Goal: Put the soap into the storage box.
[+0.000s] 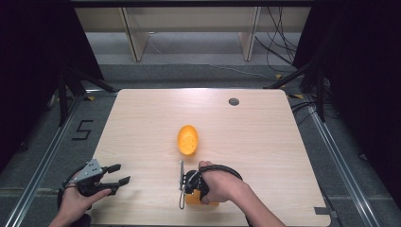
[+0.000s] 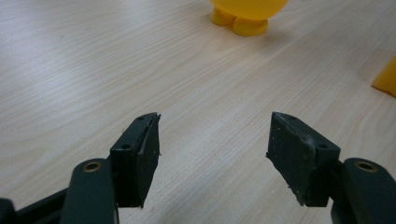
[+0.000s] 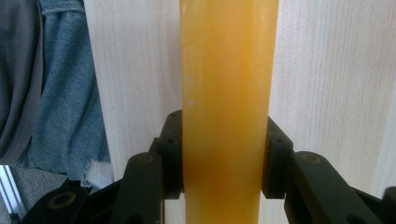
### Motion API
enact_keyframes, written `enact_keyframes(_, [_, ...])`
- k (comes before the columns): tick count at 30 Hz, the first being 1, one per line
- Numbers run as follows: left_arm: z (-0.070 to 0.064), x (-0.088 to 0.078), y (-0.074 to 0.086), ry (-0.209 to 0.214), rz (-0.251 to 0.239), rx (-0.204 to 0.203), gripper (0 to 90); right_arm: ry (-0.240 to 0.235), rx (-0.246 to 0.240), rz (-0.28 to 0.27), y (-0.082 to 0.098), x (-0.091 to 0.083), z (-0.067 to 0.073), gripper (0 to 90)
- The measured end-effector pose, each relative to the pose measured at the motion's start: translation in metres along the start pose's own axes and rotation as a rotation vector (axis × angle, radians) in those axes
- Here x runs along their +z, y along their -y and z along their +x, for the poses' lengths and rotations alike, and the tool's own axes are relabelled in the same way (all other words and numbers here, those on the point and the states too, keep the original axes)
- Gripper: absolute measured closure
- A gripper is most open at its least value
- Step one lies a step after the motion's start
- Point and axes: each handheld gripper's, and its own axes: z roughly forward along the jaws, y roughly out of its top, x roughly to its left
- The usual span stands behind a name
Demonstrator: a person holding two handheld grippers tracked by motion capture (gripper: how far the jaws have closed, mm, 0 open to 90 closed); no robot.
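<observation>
Clamped between right gripper [image 3: 224, 163] jaws: orange block [image 3: 227, 93] above worktop [image 3: 327, 70]; left gripper [image 2: 212, 154] jaws spread, empty.

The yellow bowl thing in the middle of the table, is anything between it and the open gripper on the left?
Nothing visible. Only bare table lies between the open left gripper and the yellow bowl.
</observation>
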Motion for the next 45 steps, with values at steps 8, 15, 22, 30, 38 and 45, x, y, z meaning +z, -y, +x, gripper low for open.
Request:
enact_keyframes(8, [0.000, 0.000, 0.000, -0.002, 0.002, 0.000, 33.6, -0.024, 0.182, -0.036, 0.007, -0.004, 0.001, 61.5])
enact_keyframes(15, [0.000, 0.000, 0.000, 0.002, 0.001, -0.006, 33.6, -0.036, 0.349, -0.119, 0.014, -0.012, -0.003, 61.5])
enact_keyframes(22, [0.000, 0.000, 0.000, 0.004, 0.004, -0.007, 33.6, -0.065, 0.584, -0.138, 0.017, -0.020, 0.003, 61.6])
enact_keyframes(30, [0.000, 0.000, 0.000, -0.001, 0.009, -0.002, 33.6, -0.093, 0.790, -0.240, 0.018, -0.026, 0.005, 61.5])
enact_keyframes(38, [0.001, 0.000, 0.000, 0.002, 0.009, -0.002, 33.6, -0.072, 0.975, -0.232, 0.018, -0.032, 0.000, 61.6])
enact_keyframes(45, [0.001, 0.000, 0.000, 0.004, 0.009, -0.006, 33.6, -0.081, 0.990, -0.244, 0.018, -0.039, -0.007, 61.6])
